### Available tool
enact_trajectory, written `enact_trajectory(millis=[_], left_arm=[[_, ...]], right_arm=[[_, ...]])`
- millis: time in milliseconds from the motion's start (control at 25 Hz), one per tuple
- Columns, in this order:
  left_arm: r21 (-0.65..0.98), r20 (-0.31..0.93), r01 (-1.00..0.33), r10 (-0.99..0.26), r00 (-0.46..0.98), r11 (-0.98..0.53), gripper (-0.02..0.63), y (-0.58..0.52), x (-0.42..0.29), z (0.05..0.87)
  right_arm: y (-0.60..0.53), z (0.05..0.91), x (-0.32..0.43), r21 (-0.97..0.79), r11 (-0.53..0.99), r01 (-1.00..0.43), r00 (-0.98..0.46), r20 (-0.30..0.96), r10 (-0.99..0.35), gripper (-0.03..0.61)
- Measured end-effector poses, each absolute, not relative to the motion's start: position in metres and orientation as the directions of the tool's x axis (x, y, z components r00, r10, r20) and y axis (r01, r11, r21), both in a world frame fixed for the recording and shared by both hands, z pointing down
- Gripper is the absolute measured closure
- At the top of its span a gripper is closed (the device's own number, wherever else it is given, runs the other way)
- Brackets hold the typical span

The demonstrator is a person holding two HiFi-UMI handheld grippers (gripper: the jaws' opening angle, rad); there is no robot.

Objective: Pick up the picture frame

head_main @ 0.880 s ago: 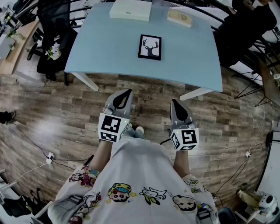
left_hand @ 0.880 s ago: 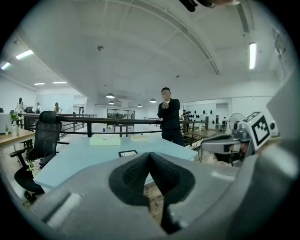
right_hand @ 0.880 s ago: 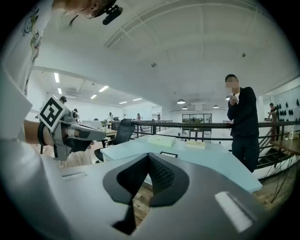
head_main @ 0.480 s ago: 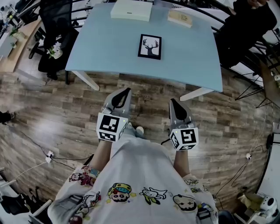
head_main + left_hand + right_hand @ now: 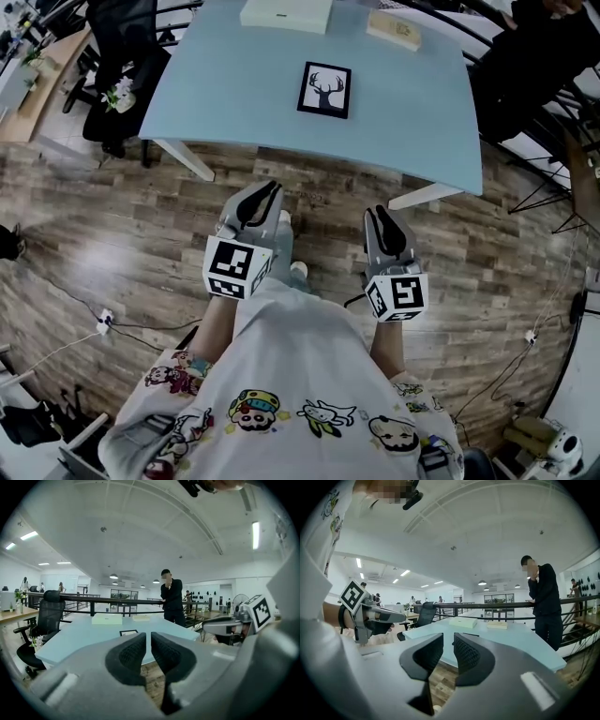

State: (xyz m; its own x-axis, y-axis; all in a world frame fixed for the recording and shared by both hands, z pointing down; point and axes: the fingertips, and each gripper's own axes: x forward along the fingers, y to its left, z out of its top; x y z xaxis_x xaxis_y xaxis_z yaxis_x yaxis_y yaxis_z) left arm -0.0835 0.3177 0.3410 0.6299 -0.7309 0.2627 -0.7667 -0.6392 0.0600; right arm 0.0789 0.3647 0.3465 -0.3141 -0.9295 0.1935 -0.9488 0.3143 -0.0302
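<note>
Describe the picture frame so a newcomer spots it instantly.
Look at the light blue table at the top of the head view. Near its middle the picture frame lies flat. Unlike the plain white box and tan box at the far edge, it has a black border around a deer-head silhouette.

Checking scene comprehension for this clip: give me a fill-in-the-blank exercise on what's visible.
The picture frame shows a black ___ silhouette. It lies flat on a table whose top is light ___. The left gripper and right gripper hover over the floor, laid with ___ planks.
Missing words: deer; blue; wooden.
</note>
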Motion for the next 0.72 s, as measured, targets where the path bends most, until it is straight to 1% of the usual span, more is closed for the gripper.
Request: enact_trajectory(millis=[320, 720], left_arm=[[0.087, 0.277, -0.758, -0.715, 0.642, -0.647, 0.561, 0.271, -0.075, 0.354], [0.095, 0.282, -0.732, -0.687, 0.669, -0.674, 0.528, 0.163, -0.066, 0.350]], right_arm=[[0.318, 0.357, 0.080, -0.039, 0.321, -0.946, -0.322, 0.214, -0.922, 0.495], [0.212, 0.349, 0.084, -0.034, 0.305, -0.952, -0.305, 0.216, -0.928, 0.464]])
